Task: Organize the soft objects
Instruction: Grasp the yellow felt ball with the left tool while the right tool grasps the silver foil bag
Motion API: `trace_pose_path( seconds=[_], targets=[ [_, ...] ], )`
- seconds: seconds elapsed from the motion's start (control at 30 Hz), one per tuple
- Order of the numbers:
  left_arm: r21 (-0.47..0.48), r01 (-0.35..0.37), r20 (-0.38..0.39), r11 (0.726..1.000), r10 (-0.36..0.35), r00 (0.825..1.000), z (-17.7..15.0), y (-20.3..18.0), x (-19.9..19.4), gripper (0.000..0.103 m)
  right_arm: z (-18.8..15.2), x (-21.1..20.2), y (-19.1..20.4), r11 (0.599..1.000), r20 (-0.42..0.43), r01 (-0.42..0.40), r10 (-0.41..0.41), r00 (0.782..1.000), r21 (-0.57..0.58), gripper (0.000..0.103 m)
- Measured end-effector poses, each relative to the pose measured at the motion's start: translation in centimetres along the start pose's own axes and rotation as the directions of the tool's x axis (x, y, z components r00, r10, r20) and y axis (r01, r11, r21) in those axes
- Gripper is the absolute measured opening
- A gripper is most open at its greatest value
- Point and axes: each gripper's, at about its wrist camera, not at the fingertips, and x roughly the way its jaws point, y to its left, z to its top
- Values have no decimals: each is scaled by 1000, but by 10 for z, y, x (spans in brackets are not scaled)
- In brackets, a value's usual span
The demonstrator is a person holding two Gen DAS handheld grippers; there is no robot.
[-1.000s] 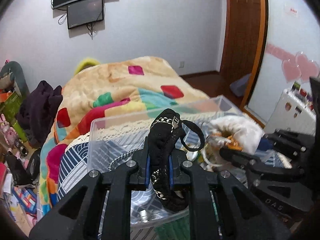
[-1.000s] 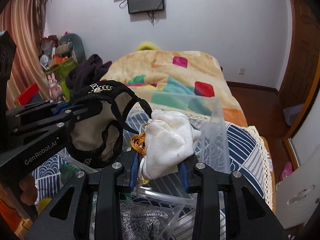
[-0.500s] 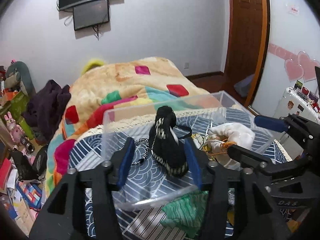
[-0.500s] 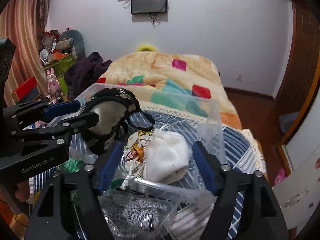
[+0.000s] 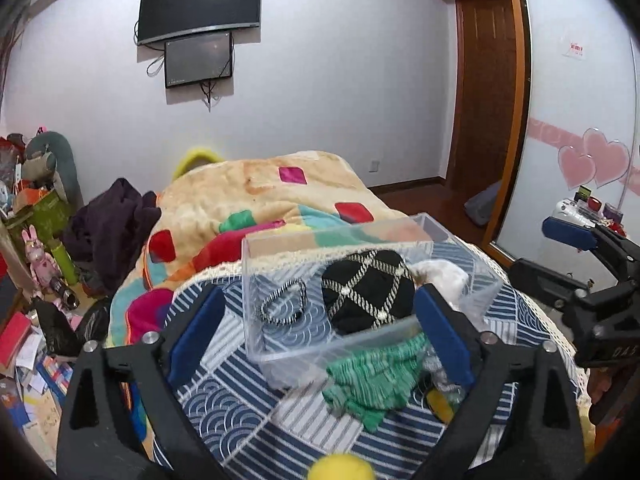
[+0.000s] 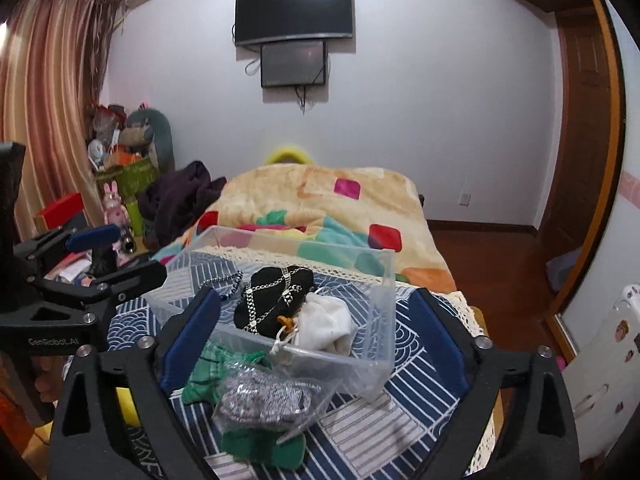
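Note:
A clear plastic box [image 5: 256, 280] [image 6: 384, 280] stands on the blue patterned cloth. Inside it lie a black pouch with a silver chain pattern [image 5: 366, 294] [image 6: 276, 296] and a white drawstring pouch [image 6: 326, 326] [image 5: 444, 276]. My left gripper [image 5: 320, 332] is open and empty, pulled back in front of the box. My right gripper [image 6: 316, 340] is open and empty, also short of the box. A green knitted cloth [image 5: 372, 376] [image 6: 208, 372] and a grey glittery item in a clear bag [image 6: 264, 396] lie in front of the box.
The blue patterned cloth [image 5: 240, 400] covers the near surface. A colourful blanket [image 5: 256, 208] lies on the bed behind. A dark garment [image 5: 112, 228] and cluttered toys are at the left. A yellow object [image 5: 340, 468] sits at the bottom edge.
Both grippers opened and let go: the black pouch and the white pouch dropped into the clear box. Both grippers then drew back and opened wider.

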Motion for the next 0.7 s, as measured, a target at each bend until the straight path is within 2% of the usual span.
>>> trace_pose_path(
  seconds=[0.2, 0.5, 0.7],
  targets=[
    [-5, -13, -56, 1000, 13, 998, -27, 1, 3, 100, -20, -3, 2, 999, -15, -25, 26, 1000, 35, 100],
    [-51, 7, -188, 999, -17, 982, -77, 3, 17, 100, -54, 24, 10, 994, -133, -68, 79, 988, 87, 100],
    [-58, 19, -214, 998, -31, 976, -102, 2, 18, 97, -66, 29, 13, 992, -167, -76, 92, 982, 101, 100]
  ],
)
